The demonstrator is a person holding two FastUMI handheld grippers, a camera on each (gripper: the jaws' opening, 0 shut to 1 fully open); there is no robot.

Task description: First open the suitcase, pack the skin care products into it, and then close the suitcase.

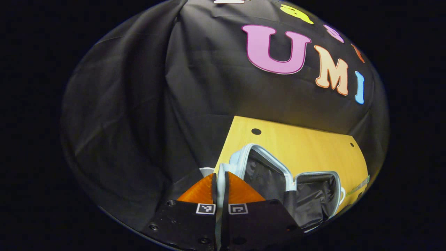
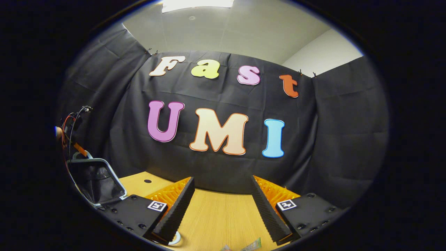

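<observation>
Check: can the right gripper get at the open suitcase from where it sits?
Probably yes. The right gripper is open and empty above the table, and the suitcase stands open off to its left with bare tabletop between. The left gripper is shut on the lid's rim, so approach clear of it.

A matt wood-grain surface is shown on the table (image 2: 216,216). The suitcase (image 1: 268,174) is lined with crinkled, faintly glossy fabric inside a smooth pale rim.
</observation>
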